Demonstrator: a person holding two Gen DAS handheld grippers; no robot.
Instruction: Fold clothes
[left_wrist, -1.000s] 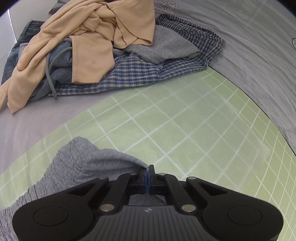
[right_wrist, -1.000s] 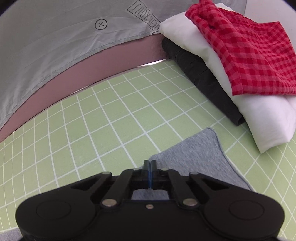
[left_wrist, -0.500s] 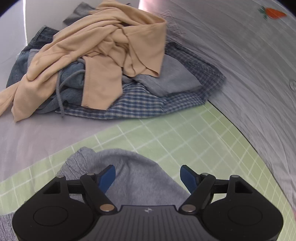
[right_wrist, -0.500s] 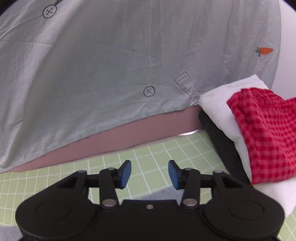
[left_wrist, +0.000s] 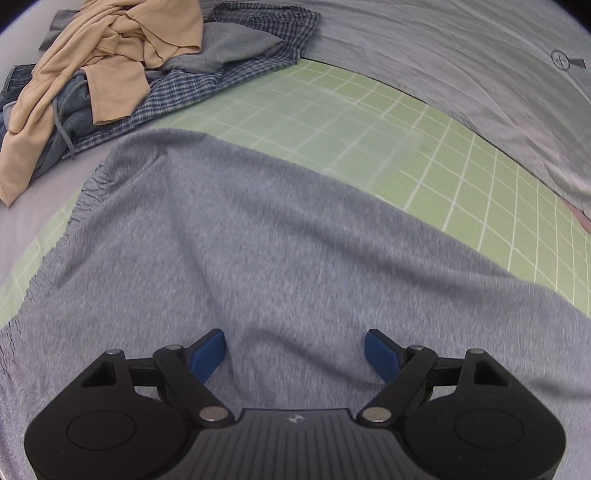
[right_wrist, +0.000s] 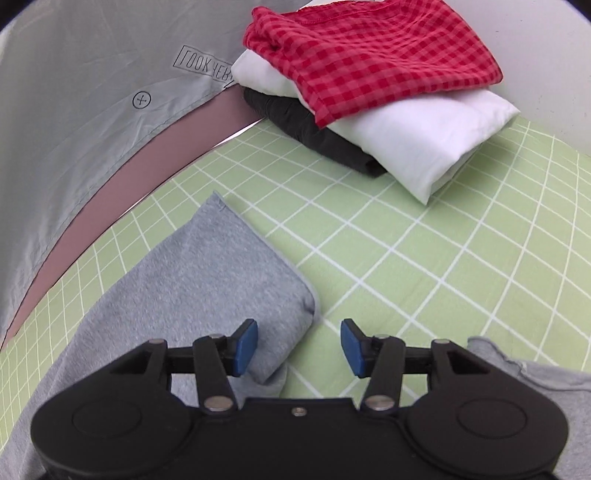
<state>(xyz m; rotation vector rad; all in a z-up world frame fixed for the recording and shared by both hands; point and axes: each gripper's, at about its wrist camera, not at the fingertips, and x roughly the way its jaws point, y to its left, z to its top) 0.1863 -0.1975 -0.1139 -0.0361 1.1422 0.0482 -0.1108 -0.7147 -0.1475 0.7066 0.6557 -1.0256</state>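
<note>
A grey knit garment (left_wrist: 266, 236) lies spread on the green grid mat (left_wrist: 354, 107), its gathered waistband along the left edge. My left gripper (left_wrist: 294, 354) is open and empty just above the cloth. In the right wrist view a folded-over end of the same grey garment (right_wrist: 207, 266) lies on the mat (right_wrist: 424, 266). My right gripper (right_wrist: 298, 347) is open and empty, its left fingertip (right_wrist: 245, 345) over that folded end. Another grey edge (right_wrist: 517, 369) shows at the lower right.
A heap of unfolded clothes, tan top (left_wrist: 110, 48), blue plaid shirt (left_wrist: 192, 88) and jeans, lies at the far left. A folded stack of red check (right_wrist: 369, 51), white (right_wrist: 424, 129) and black (right_wrist: 314, 136) garments sits at the far right. A grey sheet (right_wrist: 92, 74) lies behind the mat.
Both grippers were shut on the grey garment a second ago. They opened and let it go, then drew back and lowered; the garment now lies spread on the mat.
</note>
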